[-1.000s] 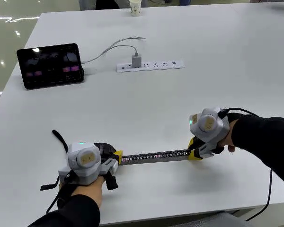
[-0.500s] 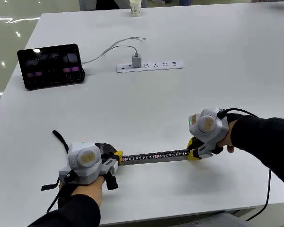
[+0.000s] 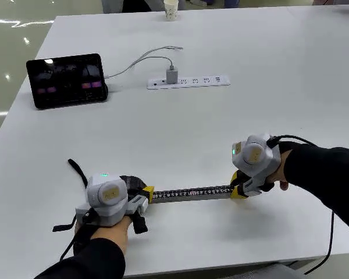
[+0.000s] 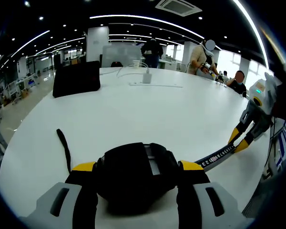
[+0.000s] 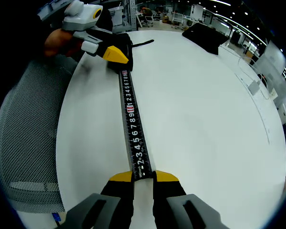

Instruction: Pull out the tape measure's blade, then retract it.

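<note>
Black tape measure [image 4: 136, 171] squeezed between left fingers [image 4: 84, 167] to stop sliding on the bench [image 3: 192, 133]; blade [image 5: 132, 119] end pinched in right fingers [image 5: 120, 177], pulled out flat, likely ready for letting back in

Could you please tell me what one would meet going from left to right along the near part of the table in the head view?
black strap → left gripper, shut on the tape measure case → extended blade → right gripper, shut on the blade's end
</note>
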